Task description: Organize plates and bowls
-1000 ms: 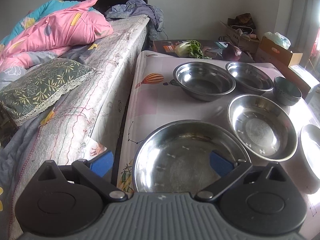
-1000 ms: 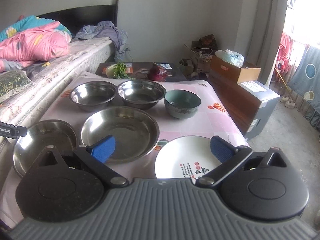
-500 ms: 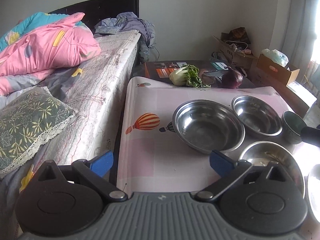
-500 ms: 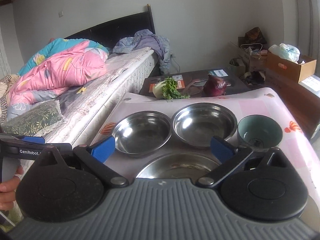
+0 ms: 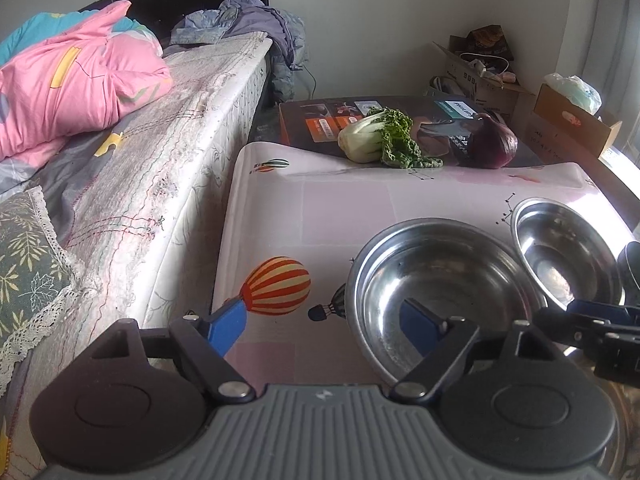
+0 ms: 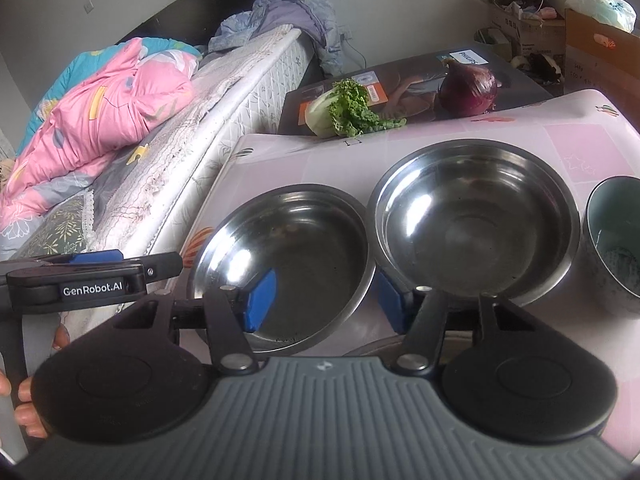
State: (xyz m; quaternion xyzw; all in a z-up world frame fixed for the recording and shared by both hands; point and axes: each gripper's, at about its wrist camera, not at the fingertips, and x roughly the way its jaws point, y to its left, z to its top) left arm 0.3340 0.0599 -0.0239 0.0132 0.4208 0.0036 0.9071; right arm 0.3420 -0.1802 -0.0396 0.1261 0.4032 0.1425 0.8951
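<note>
Bowls sit side by side on the pink tablecloth [image 6: 520, 128] – a steel bowl [image 6: 296, 248] touching a second steel bowl [image 6: 472, 220], a green bowl [image 6: 612, 248] just beside – while the right gripper [image 6: 324, 296], spread wide, straddles the first bowl's near rim, and the left gripper [image 5: 324, 320] hangs released, gripping nothing

Right gripper [image 6: 326, 302] jaws spread wide around the near rim of the left steel bowl [image 6: 284, 264]. Bigger steel bowl [image 6: 474, 222] touches its right side, teal bowl [image 6: 614, 244] further right.
</note>
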